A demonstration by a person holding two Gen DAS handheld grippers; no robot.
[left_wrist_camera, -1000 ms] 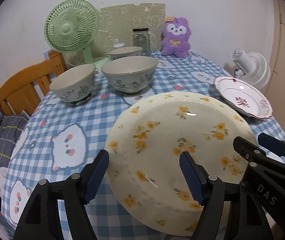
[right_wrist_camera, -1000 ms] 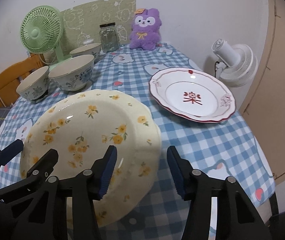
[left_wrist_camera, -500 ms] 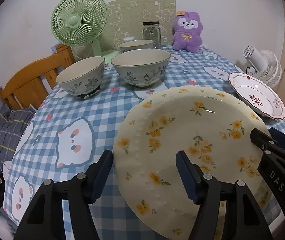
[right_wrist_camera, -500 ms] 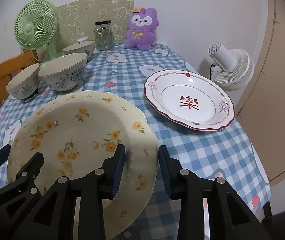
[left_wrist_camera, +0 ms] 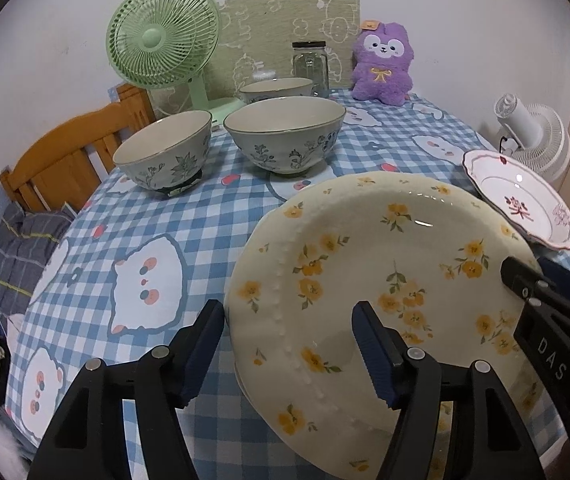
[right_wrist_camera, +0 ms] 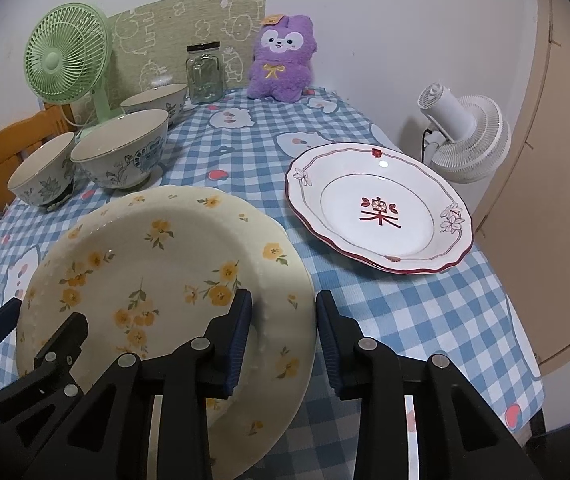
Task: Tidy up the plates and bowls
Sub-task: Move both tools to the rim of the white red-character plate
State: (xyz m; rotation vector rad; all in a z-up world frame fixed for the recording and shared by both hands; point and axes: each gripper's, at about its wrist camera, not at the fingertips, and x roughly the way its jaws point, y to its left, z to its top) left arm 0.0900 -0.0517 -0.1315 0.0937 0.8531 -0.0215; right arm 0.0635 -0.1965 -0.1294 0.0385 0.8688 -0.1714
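A cream plate with yellow flowers (left_wrist_camera: pixel 385 264) (right_wrist_camera: pixel 157 264) sits near the table's front edge, one gripper at each side of it. My left gripper (left_wrist_camera: pixel 289 340) straddles its left rim, with one finger outside the edge and one over the face, shut on it. My right gripper (right_wrist_camera: pixel 283 320) is shut on the right rim in the same way. A white plate with a red rim (right_wrist_camera: pixel 377 208) (left_wrist_camera: pixel 521 200) lies flat to the right. Three floral bowls (left_wrist_camera: pixel 165 148) (left_wrist_camera: pixel 285 132) (left_wrist_camera: pixel 277 88) stand at the back left.
A green fan (left_wrist_camera: pixel 161 36), a glass jar (left_wrist_camera: pixel 311 64) and a purple plush toy (left_wrist_camera: pixel 383 64) line the back wall. A white fan (right_wrist_camera: pixel 465 136) stands beyond the table's right edge. A wooden chair (left_wrist_camera: pixel 65 152) is at the left.
The right gripper's jaws have narrowed onto the plate's right rim. The left gripper's jaws have closed in a little around the left rim. Bowls and the red-rimmed plate stayed put.
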